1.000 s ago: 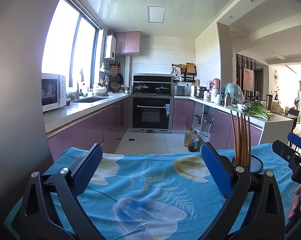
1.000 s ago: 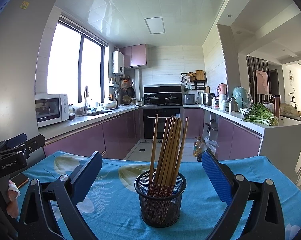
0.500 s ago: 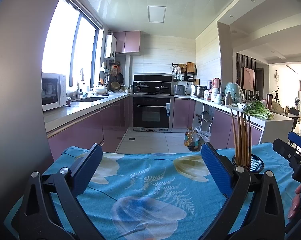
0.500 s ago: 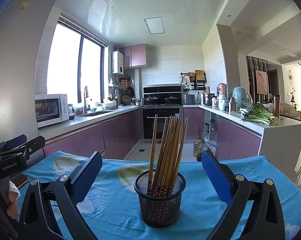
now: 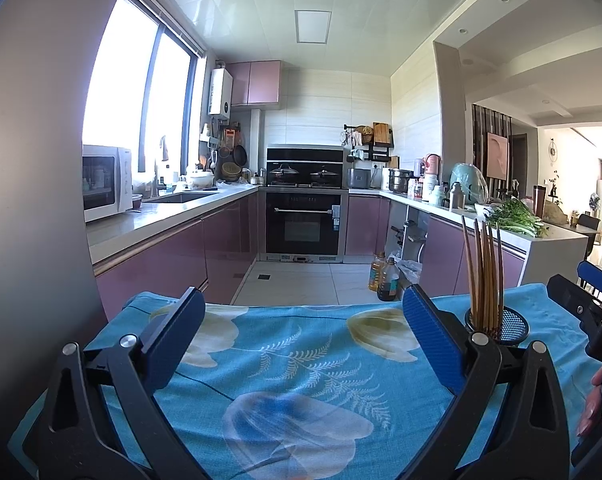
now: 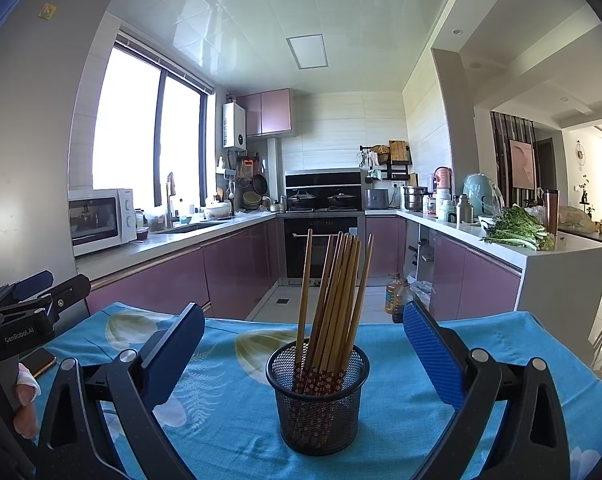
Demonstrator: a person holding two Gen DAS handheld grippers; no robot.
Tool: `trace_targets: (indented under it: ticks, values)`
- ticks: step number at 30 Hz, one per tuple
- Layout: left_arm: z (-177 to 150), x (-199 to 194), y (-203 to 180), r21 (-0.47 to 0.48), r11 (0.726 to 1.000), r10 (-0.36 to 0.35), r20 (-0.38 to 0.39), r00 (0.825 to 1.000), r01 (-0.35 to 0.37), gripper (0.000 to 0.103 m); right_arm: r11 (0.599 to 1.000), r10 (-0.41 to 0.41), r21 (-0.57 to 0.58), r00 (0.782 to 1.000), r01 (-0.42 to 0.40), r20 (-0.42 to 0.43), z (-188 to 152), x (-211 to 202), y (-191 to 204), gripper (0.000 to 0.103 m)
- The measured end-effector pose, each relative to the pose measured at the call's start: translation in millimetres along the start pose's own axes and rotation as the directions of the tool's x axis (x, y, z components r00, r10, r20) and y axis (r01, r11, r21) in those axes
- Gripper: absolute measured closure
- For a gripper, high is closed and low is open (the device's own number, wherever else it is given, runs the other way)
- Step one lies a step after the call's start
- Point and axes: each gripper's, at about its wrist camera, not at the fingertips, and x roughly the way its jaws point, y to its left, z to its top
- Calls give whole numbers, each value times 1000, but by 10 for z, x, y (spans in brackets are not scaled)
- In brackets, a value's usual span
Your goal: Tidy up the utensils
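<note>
Chopsticks (image 6: 333, 300) upright in mesh holder (image 6: 318, 396), dead ahead of right gripper (image 6: 303, 354); left gripper (image 5: 301, 340) farther left; both gaping, empty.

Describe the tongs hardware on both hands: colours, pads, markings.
Both alike: left tongs and right tongs have matte black angular plastic arms with triangular cut-outs, silver pivot screws, and blue textured rectangular finger pads. The left unit's black body reads "GenRobot.AI" in white. No cables or sleeves visible.

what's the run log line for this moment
left gripper: open, empty | right gripper: open, facing mesh cup | chopsticks: upright in cup | tablecloth
</note>
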Motion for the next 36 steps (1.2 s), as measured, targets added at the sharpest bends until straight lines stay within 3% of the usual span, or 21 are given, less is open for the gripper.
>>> trace_targets:
  ticks: [36]
  values:
    - [-38,1,-1,2,1000,1,-5,1000,-1,6,1000,-9,13,1000,9,-3,-22,-5,31,7]
